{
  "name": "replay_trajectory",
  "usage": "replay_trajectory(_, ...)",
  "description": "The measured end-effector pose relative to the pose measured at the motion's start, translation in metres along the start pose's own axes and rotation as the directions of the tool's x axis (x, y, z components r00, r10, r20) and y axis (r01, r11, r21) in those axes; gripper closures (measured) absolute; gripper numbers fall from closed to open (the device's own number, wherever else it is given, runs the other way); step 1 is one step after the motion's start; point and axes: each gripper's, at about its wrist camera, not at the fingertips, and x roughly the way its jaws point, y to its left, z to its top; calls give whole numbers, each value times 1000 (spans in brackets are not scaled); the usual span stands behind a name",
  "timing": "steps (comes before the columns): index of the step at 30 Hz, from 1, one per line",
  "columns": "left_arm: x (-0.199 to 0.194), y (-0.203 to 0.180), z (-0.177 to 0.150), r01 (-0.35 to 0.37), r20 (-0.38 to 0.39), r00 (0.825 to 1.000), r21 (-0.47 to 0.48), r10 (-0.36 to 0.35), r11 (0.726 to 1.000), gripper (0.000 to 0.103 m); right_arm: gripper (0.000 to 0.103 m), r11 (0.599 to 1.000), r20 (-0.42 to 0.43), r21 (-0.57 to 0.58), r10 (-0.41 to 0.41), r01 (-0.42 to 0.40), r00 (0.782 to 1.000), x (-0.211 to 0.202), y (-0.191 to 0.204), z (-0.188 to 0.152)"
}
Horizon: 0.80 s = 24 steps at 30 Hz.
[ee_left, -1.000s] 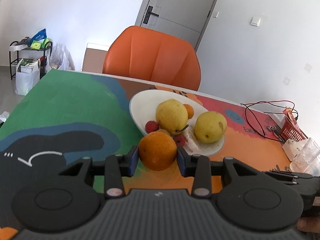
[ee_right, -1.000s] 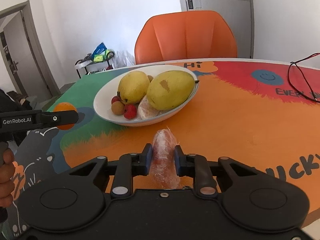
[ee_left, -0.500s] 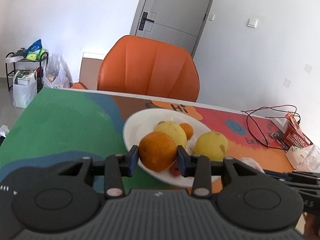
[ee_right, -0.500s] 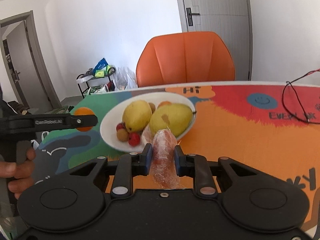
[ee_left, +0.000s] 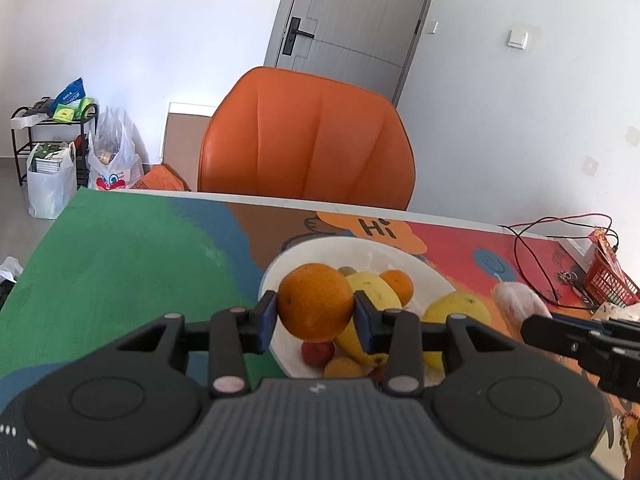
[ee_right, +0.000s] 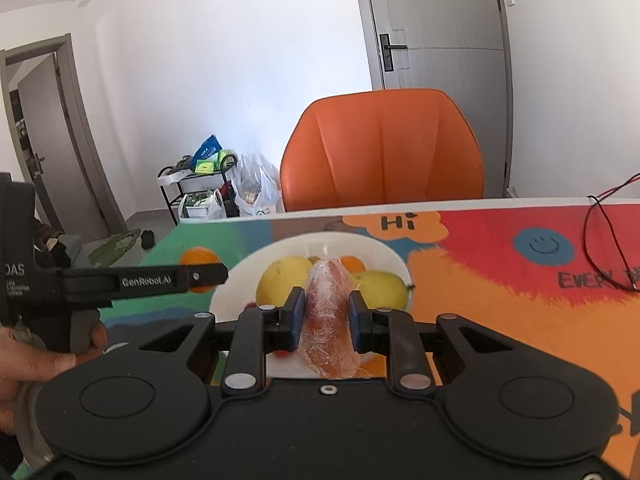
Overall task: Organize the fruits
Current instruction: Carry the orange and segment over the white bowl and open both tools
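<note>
My left gripper (ee_left: 316,316) is shut on an orange (ee_left: 316,306) and holds it above the near left rim of the white bowl (ee_left: 360,250). The bowl holds yellow pears (ee_left: 456,306), a small orange (ee_left: 398,284) and small red fruits (ee_left: 318,354). In the right wrist view my right gripper (ee_right: 324,314) is shut on a plastic-wrapped pink fruit piece (ee_right: 326,312), raised in front of the same bowl (ee_right: 380,250). The left gripper (ee_right: 216,274) with its orange (ee_right: 198,258) shows at the left there; the wrapped piece (ee_left: 514,300) shows at the right in the left wrist view.
The bowl stands on a colourful table mat (ee_left: 120,248). An orange chair (ee_left: 308,140) stands behind the table. Red and black wires (ee_left: 560,224) and a red basket (ee_left: 608,280) lie at the far right. A person's hand (ee_right: 32,364) grips the left tool.
Both grippers rose and moved forward toward the bowl with their loads. The orange now hangs over the bowl's near rim; the wrapped piece now overlaps the bowl in view.
</note>
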Motion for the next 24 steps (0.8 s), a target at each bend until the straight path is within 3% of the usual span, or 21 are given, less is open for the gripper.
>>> replay_trajectory(14,43,10,15,4,-40,999,-32,-6,999,61,82,1000,-2,6,16,-16,1000,36,2,22)
replay_trajectory(24,27,14,14,-9,-7,1000,-24,9,1000,57,81,1000,-16,20,12,-12,1000,50,3,23)
